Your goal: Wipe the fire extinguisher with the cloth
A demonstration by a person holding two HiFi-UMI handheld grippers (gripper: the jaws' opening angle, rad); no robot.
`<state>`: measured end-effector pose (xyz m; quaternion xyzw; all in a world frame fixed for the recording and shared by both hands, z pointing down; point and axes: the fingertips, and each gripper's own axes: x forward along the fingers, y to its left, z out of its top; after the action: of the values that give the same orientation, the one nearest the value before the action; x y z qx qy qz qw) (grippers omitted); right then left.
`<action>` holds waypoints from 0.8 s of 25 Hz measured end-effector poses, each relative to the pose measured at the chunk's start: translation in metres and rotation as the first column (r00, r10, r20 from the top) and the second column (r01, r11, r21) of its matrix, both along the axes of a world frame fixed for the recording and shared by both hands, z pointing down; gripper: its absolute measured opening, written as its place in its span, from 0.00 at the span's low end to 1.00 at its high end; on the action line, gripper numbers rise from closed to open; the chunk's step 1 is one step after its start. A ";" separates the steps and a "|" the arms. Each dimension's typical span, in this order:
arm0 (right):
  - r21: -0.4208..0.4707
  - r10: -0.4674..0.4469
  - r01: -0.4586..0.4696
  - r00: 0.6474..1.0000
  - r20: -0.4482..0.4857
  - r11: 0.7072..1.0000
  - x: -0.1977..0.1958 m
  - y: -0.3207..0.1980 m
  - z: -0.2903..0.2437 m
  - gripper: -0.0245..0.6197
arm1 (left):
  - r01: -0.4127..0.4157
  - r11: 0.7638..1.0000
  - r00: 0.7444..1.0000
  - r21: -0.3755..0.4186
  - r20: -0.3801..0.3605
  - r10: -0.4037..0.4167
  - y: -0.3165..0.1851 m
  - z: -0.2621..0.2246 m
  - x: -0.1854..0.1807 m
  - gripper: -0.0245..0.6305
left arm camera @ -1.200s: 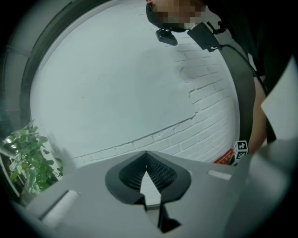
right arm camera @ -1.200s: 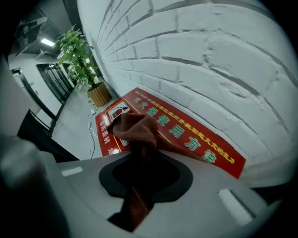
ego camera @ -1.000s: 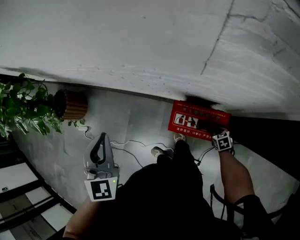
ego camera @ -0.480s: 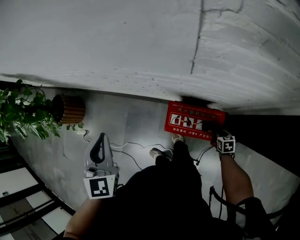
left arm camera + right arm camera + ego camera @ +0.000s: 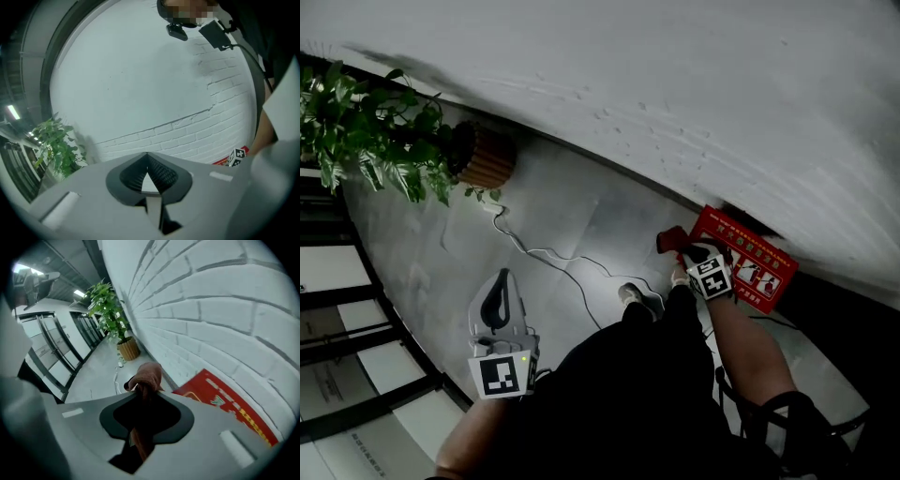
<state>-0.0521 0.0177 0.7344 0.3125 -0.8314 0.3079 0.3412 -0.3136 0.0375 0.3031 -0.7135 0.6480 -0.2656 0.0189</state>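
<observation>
My right gripper [image 5: 684, 247] is shut on a reddish-brown cloth [image 5: 668, 240], which bunches out past its fingertips. It hovers above the floor by the left end of the red fire extinguisher box [image 5: 755, 264] at the foot of the white brick wall. In the right gripper view the cloth [image 5: 149, 373] sticks up from the jaws, with the red box [image 5: 225, 411] to the right. No extinguisher itself shows. My left gripper [image 5: 503, 277] is at the lower left, shut and empty [image 5: 147, 155], pointing at the wall.
A potted plant [image 5: 380, 127] in a ribbed brown pot [image 5: 485, 157] stands by the wall at the upper left. A thin cable [image 5: 553, 258] runs across the grey floor. Glass doors [image 5: 337, 375] line the left. The person's shoes [image 5: 633, 296] are below.
The view has swung so the wall now slants. My right gripper has come off the front of the red box to its left end, and the cloth now shows. The left gripper has barely shifted.
</observation>
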 end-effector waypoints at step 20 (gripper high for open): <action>-0.169 0.162 -0.181 0.979 -0.121 0.969 0.101 0.092 0.029 0.14 | -0.134 0.991 0.989 -0.026 -0.064 0.132 -0.023 0.017 0.047 0.04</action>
<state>0.0491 0.1096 0.7633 0.3673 -0.7506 0.3929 0.3839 -0.2663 0.0143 0.3199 -0.7633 0.5953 -0.2511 0.0057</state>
